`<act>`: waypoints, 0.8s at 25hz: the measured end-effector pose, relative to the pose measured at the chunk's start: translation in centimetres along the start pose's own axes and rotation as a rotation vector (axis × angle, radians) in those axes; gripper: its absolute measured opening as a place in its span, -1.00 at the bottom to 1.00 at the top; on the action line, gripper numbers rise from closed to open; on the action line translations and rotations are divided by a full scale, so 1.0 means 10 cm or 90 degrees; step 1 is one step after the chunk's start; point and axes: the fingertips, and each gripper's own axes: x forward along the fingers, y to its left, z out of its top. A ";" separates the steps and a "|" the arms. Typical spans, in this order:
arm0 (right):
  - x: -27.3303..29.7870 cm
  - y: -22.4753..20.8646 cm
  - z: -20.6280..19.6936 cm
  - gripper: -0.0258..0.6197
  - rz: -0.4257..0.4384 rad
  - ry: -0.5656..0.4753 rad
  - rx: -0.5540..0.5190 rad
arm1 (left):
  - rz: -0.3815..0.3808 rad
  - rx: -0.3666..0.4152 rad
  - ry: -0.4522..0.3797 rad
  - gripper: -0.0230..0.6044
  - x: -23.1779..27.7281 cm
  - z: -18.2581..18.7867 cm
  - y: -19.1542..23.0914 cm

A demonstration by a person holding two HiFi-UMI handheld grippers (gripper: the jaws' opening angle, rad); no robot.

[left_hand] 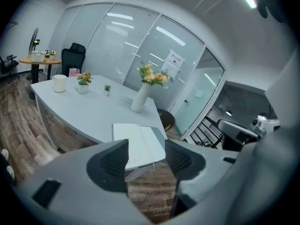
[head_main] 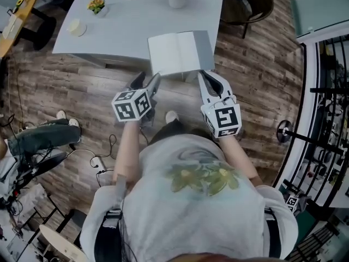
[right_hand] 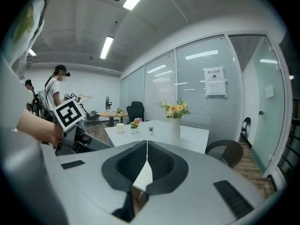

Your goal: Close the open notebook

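The open notebook (head_main: 180, 52) lies flat with white pages up at the near edge of the grey table (head_main: 120, 26), partly overhanging it. Both grippers hang over the wooden floor, short of that edge. My left gripper (head_main: 147, 82) is open and empty, near the notebook's left corner. In the left gripper view the notebook (left_hand: 137, 143) shows through the gap of the left gripper (left_hand: 146, 156), well beyond it. My right gripper (head_main: 205, 79) is shut on nothing, near the notebook's right corner. In the right gripper view the right gripper (right_hand: 146, 165) has its jaws touching.
On the table stand a white vase of flowers (left_hand: 139, 97), a white mug (left_hand: 59, 83) and two small potted plants (left_hand: 84, 82). A dark chair (head_main: 248, 4) stands at the table's right end. Glass walls and a black railing (head_main: 327, 119) lie to the right. A person (right_hand: 55, 86) stands far left.
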 end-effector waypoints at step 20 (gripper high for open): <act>0.49 -0.13 0.03 -0.86 0.011 0.026 -0.013 | -0.005 -0.110 0.070 -0.21 0.54 -0.27 0.47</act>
